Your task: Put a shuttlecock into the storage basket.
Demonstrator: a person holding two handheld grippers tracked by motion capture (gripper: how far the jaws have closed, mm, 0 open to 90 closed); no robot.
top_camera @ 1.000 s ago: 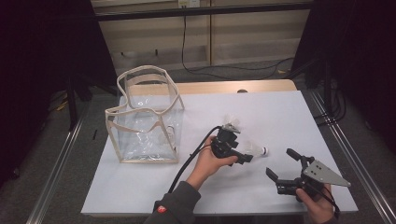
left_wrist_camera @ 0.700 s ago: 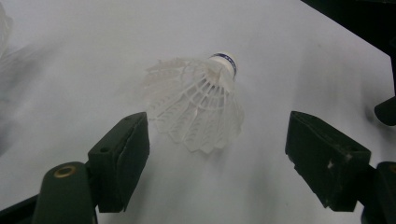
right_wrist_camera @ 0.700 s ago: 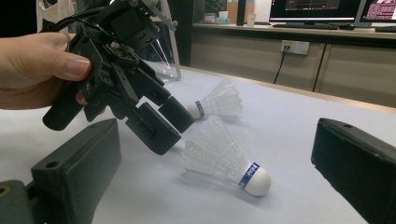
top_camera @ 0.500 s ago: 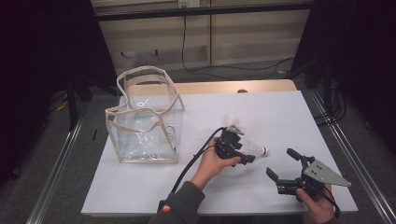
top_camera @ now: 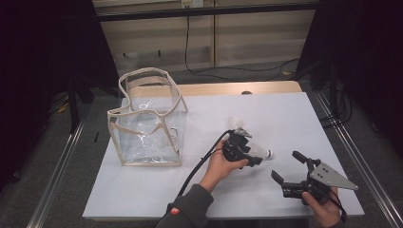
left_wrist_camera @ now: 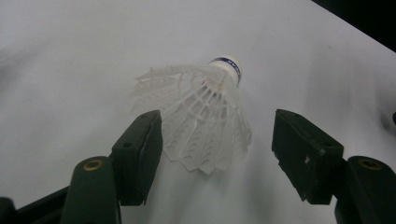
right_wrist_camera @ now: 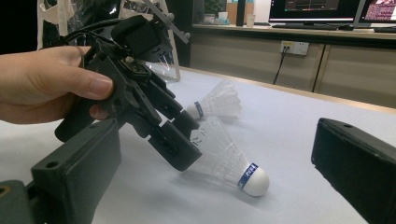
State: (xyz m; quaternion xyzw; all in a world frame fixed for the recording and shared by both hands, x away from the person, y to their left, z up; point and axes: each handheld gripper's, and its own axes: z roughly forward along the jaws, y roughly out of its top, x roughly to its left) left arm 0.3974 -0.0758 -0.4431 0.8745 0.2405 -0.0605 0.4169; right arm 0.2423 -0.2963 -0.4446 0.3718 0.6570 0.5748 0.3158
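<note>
A white plastic shuttlecock [left_wrist_camera: 205,112] with a blue-banded cork lies on its side on the white table [top_camera: 304,118]. My left gripper [left_wrist_camera: 217,140] is open, one jaw on each side of the feather skirt. In the high view the left gripper [top_camera: 252,154] sits over that shuttlecock [top_camera: 263,152] at the table's middle front. A second shuttlecock [top_camera: 235,122] lies just behind it. My right gripper [top_camera: 286,165] is open with nothing between its jaws, near the front right edge. The right gripper view has the left gripper [right_wrist_camera: 175,137] astride the shuttlecock [right_wrist_camera: 233,165].
A clear plastic bag [top_camera: 147,126] with beige trim stands open on the left part of the table. The left gripper's black cable [top_camera: 202,164] runs back toward the front edge. Beyond the table are cabinets [right_wrist_camera: 280,60] and monitors.
The left gripper has shifted slightly right and lower around the shuttlecock. The right gripper has stayed in place.
</note>
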